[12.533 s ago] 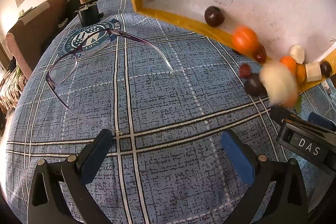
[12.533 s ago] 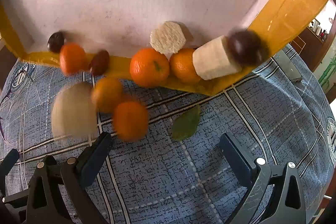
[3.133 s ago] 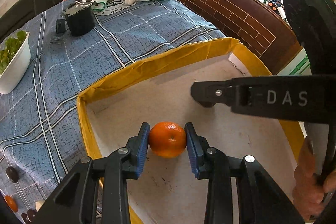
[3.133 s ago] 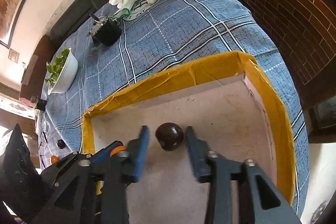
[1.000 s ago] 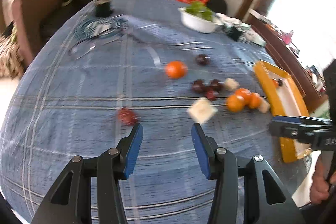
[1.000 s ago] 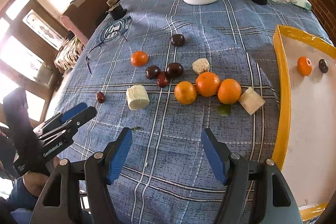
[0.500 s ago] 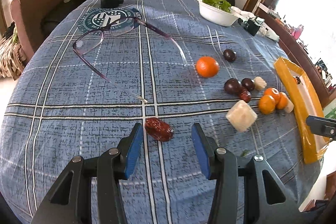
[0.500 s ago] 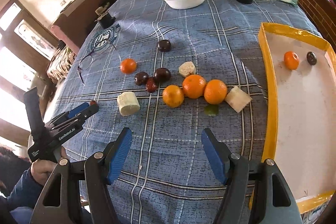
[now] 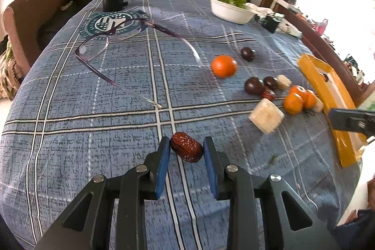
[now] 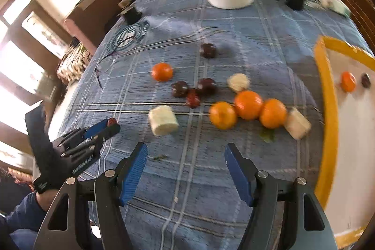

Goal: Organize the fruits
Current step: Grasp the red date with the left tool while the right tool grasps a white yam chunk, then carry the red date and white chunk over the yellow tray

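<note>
In the left wrist view, the left hand-held gripper [image 9: 186,151] has just been closing its jaws, and the red date [image 9: 186,150] sits between the blue pads [image 9: 162,166], which look to be touching it on both sides. The date lies on the counter [image 9: 70,132], well to the near left of the yellow tray [image 9: 328,86]. To do this step well, I think the squeeze should be soft, because the date looks wrinkly and squashy, and the lift should go straight up so it does not roll out. The cloth on the counter is blue with white lines and looks rough. Thin purple glasses [image 9: 112,43] lie far from the tray, so the carry should keep clear of them. In the right wrist view, the right hand-held gripper [image 10: 185,170] hangs wide apart with nothing in it, just left of the tray [image 10: 328,109]. Three round, shiny oranges [image 10: 248,107] sit close to the tray's left wall, with pale, blocky, grainy chunks [image 10: 163,120] and smooth dark plums [image 10: 206,86] further left. Inside the tray, a small orange [image 10: 348,81] and a dark fruit [image 10: 365,80] rest on its flat white floor.
</note>
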Demonstrator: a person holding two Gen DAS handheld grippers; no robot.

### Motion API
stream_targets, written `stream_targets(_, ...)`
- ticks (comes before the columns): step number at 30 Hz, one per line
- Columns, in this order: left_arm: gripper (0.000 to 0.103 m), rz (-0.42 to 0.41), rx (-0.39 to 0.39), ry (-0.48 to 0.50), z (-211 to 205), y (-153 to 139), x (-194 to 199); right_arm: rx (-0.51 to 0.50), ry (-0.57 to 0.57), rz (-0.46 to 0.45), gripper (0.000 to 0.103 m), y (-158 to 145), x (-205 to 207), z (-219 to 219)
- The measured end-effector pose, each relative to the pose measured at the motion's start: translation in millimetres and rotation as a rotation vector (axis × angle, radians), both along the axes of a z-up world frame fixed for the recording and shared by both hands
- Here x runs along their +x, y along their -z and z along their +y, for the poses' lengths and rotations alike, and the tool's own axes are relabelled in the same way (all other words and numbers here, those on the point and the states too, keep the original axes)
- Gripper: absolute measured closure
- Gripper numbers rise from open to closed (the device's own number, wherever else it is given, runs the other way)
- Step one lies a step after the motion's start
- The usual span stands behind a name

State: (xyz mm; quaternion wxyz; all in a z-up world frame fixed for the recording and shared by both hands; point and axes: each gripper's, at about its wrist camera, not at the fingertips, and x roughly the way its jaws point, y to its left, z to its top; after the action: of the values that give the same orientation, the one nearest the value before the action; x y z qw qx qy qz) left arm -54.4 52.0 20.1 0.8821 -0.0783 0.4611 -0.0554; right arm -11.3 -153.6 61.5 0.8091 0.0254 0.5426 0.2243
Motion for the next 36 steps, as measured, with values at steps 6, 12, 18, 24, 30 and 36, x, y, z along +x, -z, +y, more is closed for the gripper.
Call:
stream_targets(6, 0.075, -0.015, 0.005, 0.027, 0.5, -11.2, -14.4, -0.054, -0.105, -0.035, 0.030, 8.4, 13.4, 43.8)
stream_targets(12, 0.075, -0.025, 0.008, 0.024, 7.5, -17.3, -22.5, -0.169, -0.160, -0.040, 0.030, 35.5, 35.1, 73.2)
stream_targets(18, 0.075, -0.015, 0.004, 0.020, 11.6, -15.4, -25.8, -0.196, -0.199, -0.007, 0.061, 52.0, 38.3, 84.4)
stream_targets(24, 0.075, -0.012, 0.002, 0.031, 6.3, -14.1, -24.4, -0.163, -0.174, -0.012, 0.062, 47.6, 21.9, 78.2)
stream_targets(30, 0.075, -0.017, 0.008, 0.060, -6.9, -16.4, -20.6, -0.107, -0.180, -0.021, 0.062, 36.0, 3.8, 68.0)
stream_targets(36, 0.075, -0.028, 0.022, 0.103, -26.9, -21.9, -18.6, -0.088, -0.171, -0.041, 0.062, 26.3, -8.2, 55.9)
